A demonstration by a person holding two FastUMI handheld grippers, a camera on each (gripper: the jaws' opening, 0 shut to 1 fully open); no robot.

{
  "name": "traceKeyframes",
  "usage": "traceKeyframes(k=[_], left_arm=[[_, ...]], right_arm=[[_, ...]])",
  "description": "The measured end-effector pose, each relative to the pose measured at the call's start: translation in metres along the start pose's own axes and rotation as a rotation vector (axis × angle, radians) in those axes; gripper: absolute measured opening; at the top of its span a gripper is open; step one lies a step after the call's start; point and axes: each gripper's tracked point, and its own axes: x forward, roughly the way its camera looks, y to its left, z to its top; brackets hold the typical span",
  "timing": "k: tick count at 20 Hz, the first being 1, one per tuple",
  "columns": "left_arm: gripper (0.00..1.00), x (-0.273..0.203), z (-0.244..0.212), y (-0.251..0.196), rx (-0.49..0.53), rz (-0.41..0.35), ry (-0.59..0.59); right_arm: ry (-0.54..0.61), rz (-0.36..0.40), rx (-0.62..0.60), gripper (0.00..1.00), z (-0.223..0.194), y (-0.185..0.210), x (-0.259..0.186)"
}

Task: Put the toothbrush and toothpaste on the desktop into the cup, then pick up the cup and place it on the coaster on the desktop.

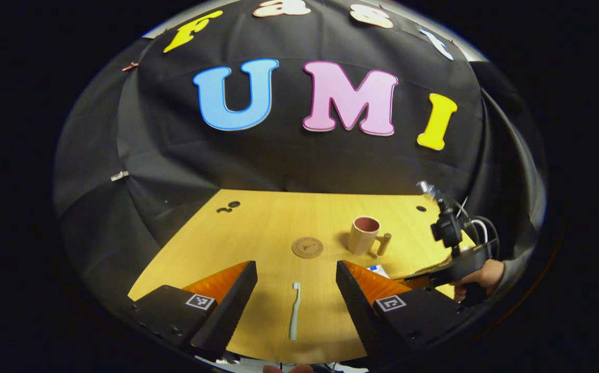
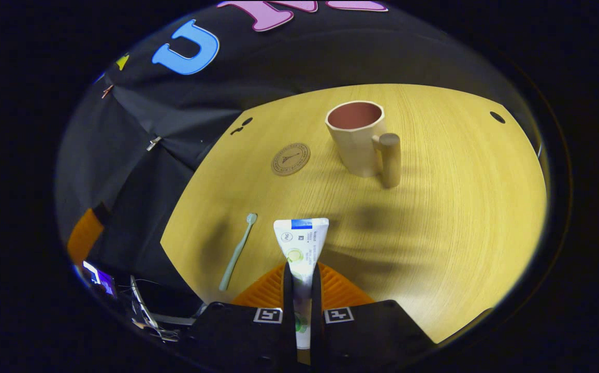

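Toothpaste (image 2: 301,248), a white tube with a blue band, is clamped between the right gripper (image 2: 302,290)'s fingers above the desktop (image 2: 459,217). Farther off, the beige cup (image 2: 357,135) stands upright, seemingly empty, right of the round coaster (image 2: 290,158). The left gripper (image 1: 295,290)'s fingers are wide apart over the pale toothbrush (image 1: 295,311) lying flat.

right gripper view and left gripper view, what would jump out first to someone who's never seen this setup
The toothpaste tube pinched between the right gripper fingers, sticking out over the wooden desktop. Beyond it stands the cup with its peg handle, and the round coaster lies to its left. In the left gripper view, the toothbrush lies flat between the open left gripper fingers.
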Motion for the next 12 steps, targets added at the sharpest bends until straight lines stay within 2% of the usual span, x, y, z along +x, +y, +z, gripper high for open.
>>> traceKeyframes(k=[2, 6, 12], left_arm=[[0.97, 0.017, -0.021, -0.008, 0.006, -0.046, 0.065], [0.97, 0.049, -0.074, -0.003, 0.024, -0.071, 0.195], [0.97, 0.092, -0.13, 0.013, 0.043, -0.054, 0.379]], right_arm=[[-0.031, 0.003, -0.006, 0.14, 0.007, -0.002, -0.014], [-0.092, 0.027, 0.003, 0.14, 0.02, -0.002, -0.041], [-0.167, 0.054, -0.002, 0.14, 0.037, -0.009, -0.069]])
